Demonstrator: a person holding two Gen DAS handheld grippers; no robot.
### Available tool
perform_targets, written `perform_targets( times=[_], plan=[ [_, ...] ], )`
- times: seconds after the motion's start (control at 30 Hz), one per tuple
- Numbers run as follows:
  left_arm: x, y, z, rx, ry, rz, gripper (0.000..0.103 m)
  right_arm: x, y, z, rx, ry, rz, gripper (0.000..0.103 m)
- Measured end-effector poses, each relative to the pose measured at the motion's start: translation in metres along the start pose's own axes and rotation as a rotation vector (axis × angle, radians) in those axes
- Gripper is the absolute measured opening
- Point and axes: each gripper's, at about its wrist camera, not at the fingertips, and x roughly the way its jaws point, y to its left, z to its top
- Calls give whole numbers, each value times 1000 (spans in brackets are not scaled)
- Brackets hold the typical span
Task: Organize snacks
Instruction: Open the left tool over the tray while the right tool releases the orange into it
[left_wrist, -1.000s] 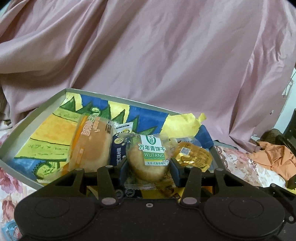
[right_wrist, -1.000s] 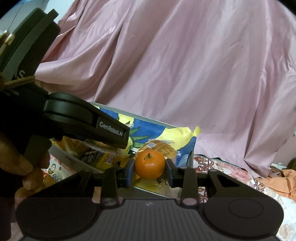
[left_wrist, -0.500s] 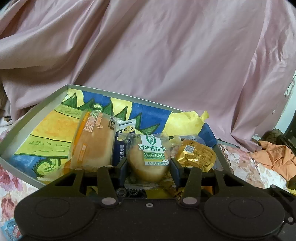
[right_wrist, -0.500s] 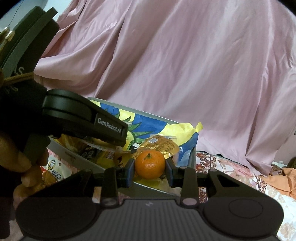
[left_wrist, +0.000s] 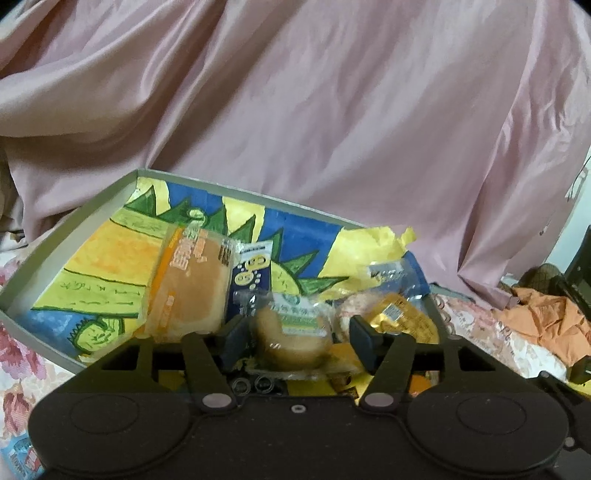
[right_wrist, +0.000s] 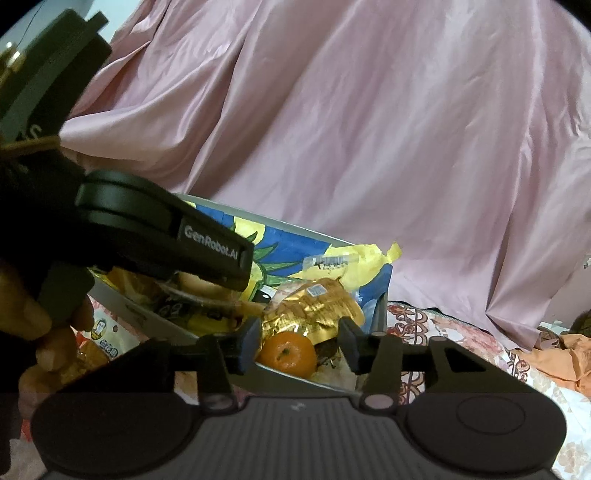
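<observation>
The left claw (left_wrist: 297, 338) has just opened, and the round cake (left_wrist: 291, 341) sits loose between its fingers, in the box (left_wrist: 74, 225). The right claw (right_wrist: 297, 345) has just opened too, dropping the orange (right_wrist: 288, 353) into the box. Both snacks look put away.

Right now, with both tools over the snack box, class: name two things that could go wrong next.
1. The right tool has just been opening, and the orange lies loose between its fingers near the box's front wall; being round, it may roll.
2. The left tool has also been opening around the wrapped round cake, which sits on other packets and could slide or tip as the tool pulls away.
</observation>
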Motion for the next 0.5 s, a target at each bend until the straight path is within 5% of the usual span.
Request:
perform_targets(
  times=[0.33, 0.5],
  plan=[
    [-33, 7, 8, -15, -135, 26, 102, -7, -5, 0, 56, -41, -4, 86],
    [-52, 17, 9, -21, -191, 72, 102, -15, -6, 2, 84, -105, -15, 100]
  ],
)
